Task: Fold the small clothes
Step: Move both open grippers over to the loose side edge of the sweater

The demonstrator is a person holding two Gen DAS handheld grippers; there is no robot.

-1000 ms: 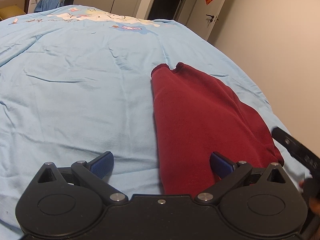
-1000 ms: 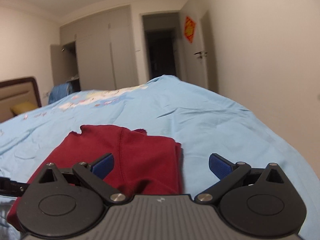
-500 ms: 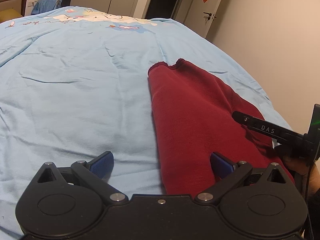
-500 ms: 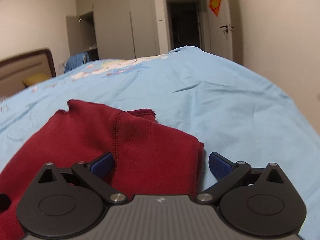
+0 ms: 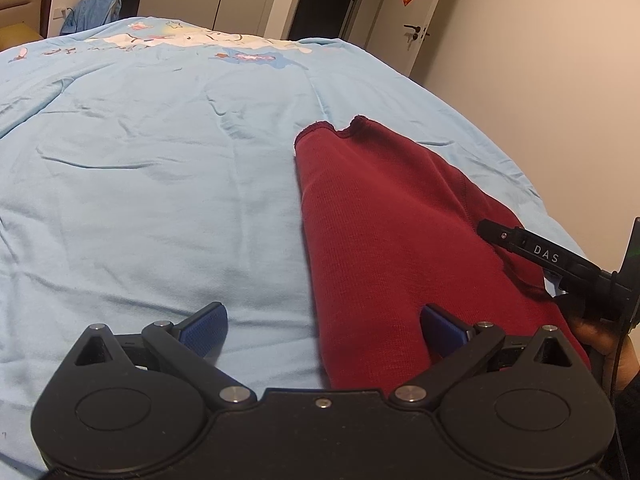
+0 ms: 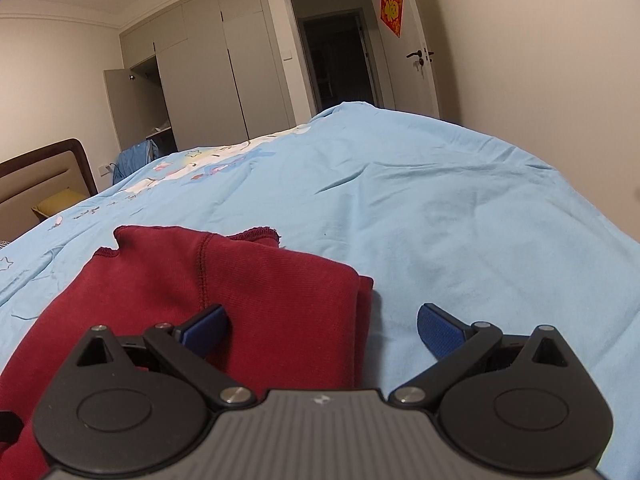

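- A dark red garment (image 5: 384,248) lies folded lengthwise on a light blue bedspread (image 5: 160,200) that covers the bed, toward the bed's right side, near the wall.
- In the left wrist view the garment runs away from the camera as a long strip; its far end shows a notched, stitched hem, and a seam line runs along its right part.
- The left gripper (image 5: 323,326) has its fingers spread wide apart and holds nothing. Its left blue pad (image 5: 204,326) is over bare bedspread, and the right blue pad (image 5: 442,330) is over the red cloth, so the garment's left edge lies between them.
- At the right edge of that view a black bar marked "DAS" (image 5: 544,254) reaches in over the garment's right edge, with part of a person's hand (image 5: 600,336) below it.
- The right gripper (image 6: 323,326) also has its fingers wide apart, empty. Its left pad (image 6: 204,326) sits over the garment and its right pad (image 6: 440,332) over the bedspread, with the garment's folded right edge between them.
- The bedspread has a cartoon print (image 6: 192,168) near its far end.
- Beyond the bed are pale wardrobe doors (image 6: 224,72), a dark open doorway (image 6: 340,60), a red square decoration (image 6: 391,8) on the wall, and a wooden headboard (image 6: 44,172) at the left.
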